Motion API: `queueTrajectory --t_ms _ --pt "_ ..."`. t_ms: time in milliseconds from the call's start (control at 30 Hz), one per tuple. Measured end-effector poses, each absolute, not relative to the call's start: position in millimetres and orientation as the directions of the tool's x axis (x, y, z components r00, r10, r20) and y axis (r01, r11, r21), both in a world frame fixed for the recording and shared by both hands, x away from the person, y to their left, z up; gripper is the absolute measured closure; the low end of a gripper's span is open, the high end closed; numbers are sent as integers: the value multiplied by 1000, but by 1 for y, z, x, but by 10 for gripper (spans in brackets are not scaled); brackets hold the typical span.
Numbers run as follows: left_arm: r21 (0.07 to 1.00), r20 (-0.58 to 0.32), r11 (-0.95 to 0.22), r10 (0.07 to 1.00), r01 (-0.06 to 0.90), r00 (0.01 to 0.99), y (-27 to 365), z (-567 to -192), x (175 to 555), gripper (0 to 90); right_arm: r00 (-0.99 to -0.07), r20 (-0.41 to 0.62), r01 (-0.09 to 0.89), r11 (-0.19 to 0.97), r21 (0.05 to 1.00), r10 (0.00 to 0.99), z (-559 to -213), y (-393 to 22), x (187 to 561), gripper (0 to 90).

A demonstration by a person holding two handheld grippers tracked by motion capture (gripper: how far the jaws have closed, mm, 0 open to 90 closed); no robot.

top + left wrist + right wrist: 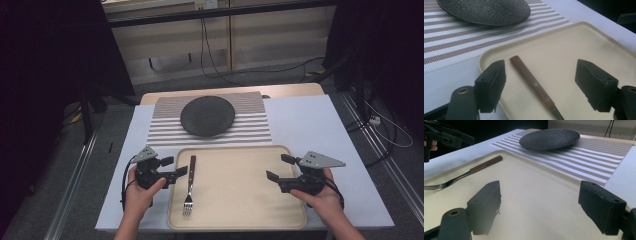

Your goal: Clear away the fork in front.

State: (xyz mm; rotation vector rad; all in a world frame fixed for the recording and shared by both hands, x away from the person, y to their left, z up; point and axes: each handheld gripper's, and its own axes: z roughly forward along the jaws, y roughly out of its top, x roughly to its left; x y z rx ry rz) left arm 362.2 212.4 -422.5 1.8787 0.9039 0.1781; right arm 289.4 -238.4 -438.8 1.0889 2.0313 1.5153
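Your left gripper (175, 167) hangs just beside the fork (190, 185), its fingers (491, 83) spread with nothing pinched; the wooden handle lies under the gap between them. The fork lies flat on the left part of the tray (250, 200), tines toward you. Your right gripper (277, 167) hovers over the tray's right side, fingers (485, 205) spread and empty.

High view: sits up above the near edge, looks forward and down at the whole table, tray (280, 165) at 6 o'clock, plate (207, 116) at 12.
Left gripper view: super low and close, skims the tray, plate (484, 11) up around 11.
Right gripper view: equally low, plate (549, 138) about 12.
Shared: fork (190, 185) (534, 86) (461, 176), tray, plate, striped mat (250, 125).
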Motion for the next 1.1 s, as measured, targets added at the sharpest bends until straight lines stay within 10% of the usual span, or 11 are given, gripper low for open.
queueTrajectory --t_ms 1100 --pt "841 -233 -228 664 490 710 228 -422 350 105 -596 112 351 132 927 795 -441 -267 266 178"
